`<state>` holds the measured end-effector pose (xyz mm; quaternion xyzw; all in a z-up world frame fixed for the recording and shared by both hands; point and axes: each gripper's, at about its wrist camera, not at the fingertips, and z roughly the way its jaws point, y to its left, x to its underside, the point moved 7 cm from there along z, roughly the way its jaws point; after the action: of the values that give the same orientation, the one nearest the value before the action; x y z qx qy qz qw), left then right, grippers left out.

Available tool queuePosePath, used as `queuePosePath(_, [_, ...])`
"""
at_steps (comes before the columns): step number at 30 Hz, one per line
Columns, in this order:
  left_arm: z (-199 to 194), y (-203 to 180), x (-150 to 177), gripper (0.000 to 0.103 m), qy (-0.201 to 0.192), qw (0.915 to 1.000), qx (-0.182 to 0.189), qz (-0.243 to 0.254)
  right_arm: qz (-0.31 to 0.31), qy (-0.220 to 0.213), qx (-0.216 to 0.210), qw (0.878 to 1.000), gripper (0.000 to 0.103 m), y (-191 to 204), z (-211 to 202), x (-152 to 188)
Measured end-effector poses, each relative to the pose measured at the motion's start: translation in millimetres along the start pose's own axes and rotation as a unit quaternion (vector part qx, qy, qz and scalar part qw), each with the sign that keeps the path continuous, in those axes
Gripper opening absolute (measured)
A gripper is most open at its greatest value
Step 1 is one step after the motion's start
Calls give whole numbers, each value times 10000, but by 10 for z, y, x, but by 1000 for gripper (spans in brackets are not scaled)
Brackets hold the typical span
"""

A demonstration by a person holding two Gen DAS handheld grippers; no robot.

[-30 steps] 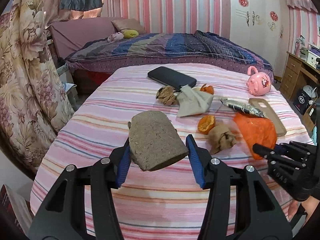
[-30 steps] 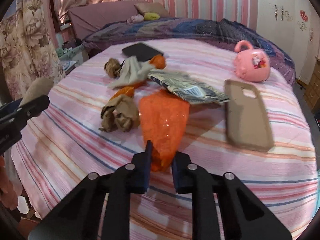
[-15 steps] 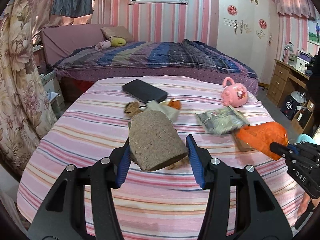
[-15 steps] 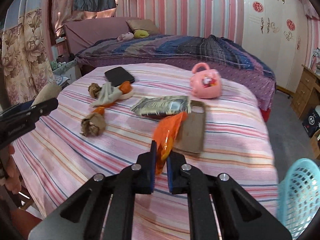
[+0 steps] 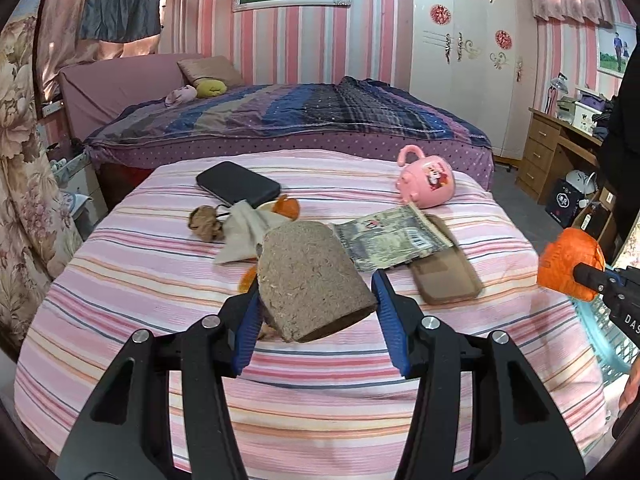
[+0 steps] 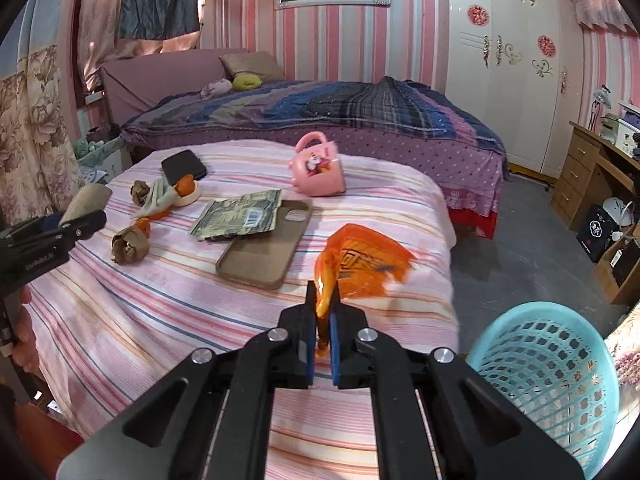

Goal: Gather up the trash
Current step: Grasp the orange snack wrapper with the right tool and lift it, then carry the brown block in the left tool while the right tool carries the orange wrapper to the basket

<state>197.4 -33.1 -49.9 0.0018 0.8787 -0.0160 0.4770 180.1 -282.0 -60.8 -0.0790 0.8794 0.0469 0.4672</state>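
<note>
Lifted off the striped bed (image 6: pixel 120 320), the orange wrapper (image 6: pixel 360 260) hangs clenched in the right gripper (image 6: pixel 323 308) left of the blue basket (image 6: pixel 552 364), so carry it rightward over the rim before releasing, while the left gripper (image 5: pixel 316 292) apparently grasps a brown cardboard piece (image 5: pixel 308 280).

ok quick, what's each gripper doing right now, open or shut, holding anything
Left gripper: shut on the brown cardboard piece.
Right gripper: shut on the orange plastic wrapper, near the blue basket.

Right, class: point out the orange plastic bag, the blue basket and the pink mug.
orange plastic bag (image 6: pixel 362 262): right wrist view, middle of its crumpled sheet.
blue basket (image 6: pixel 548 364): right wrist view, inner mesh wall.
pink mug (image 6: pixel 320 170): right wrist view, its printed side.
</note>
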Motion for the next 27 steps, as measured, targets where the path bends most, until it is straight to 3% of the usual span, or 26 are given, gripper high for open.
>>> queuePosePath(10, [-68, -813, -127, 51, -203, 9989, 364, 199, 188, -404, 351, 9984, 5, -598, -477, -31])
queuePosePath(19, [-129, -2036, -10, 51, -245, 9926, 989, 666, 612, -401, 765, 9944, 5, -1499, -867, 307])
queuePosePath(27, [-143, -3148, 198, 51, -136, 9796, 1632, 1163, 906, -214, 1079, 9898, 5, -2093, -970, 677])
